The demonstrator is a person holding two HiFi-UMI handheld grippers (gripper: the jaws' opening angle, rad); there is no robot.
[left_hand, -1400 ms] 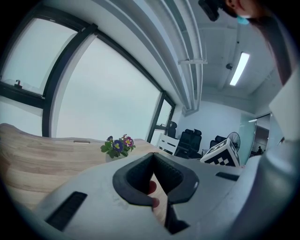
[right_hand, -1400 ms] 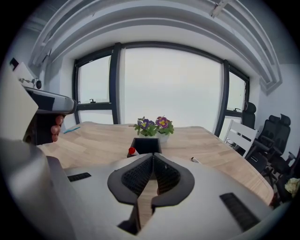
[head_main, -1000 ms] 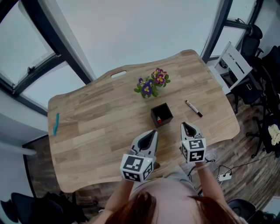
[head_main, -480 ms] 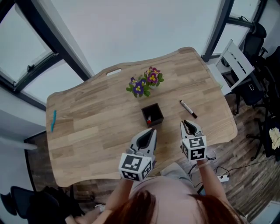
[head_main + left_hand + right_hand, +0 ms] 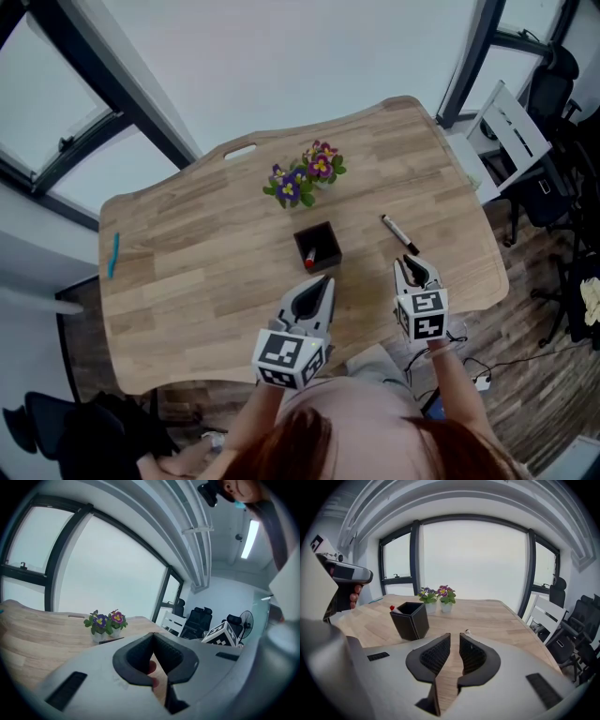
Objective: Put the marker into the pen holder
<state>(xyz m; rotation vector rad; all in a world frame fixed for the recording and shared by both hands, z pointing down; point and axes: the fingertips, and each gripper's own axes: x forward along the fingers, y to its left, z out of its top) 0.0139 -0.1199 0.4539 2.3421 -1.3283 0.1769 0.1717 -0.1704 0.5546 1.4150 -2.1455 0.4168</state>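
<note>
A black marker (image 5: 400,234) lies on the wooden table (image 5: 187,272), right of the black square pen holder (image 5: 317,247). A red-capped marker (image 5: 309,263) stands inside the holder. My right gripper (image 5: 415,269) hovers just short of the black marker's near end. Its jaws are opening, with a narrow gap and nothing between them. In the right gripper view, the gripper (image 5: 455,634) points past the holder (image 5: 411,619), and the marker's end (image 5: 467,632) peeks over the right jaw. My left gripper (image 5: 319,286) sits just in front of the holder, shut and empty (image 5: 153,635).
Two small pots of purple and pink flowers (image 5: 302,178) stand behind the holder. A blue pen (image 5: 112,255) lies at the table's far left edge. A white chair (image 5: 511,131) and dark office chairs stand off the table's right side.
The right gripper has shifted slightly right and now lines up with the black marker's near end. The head view has drifted a little. The left gripper has stayed in front of the holder.
</note>
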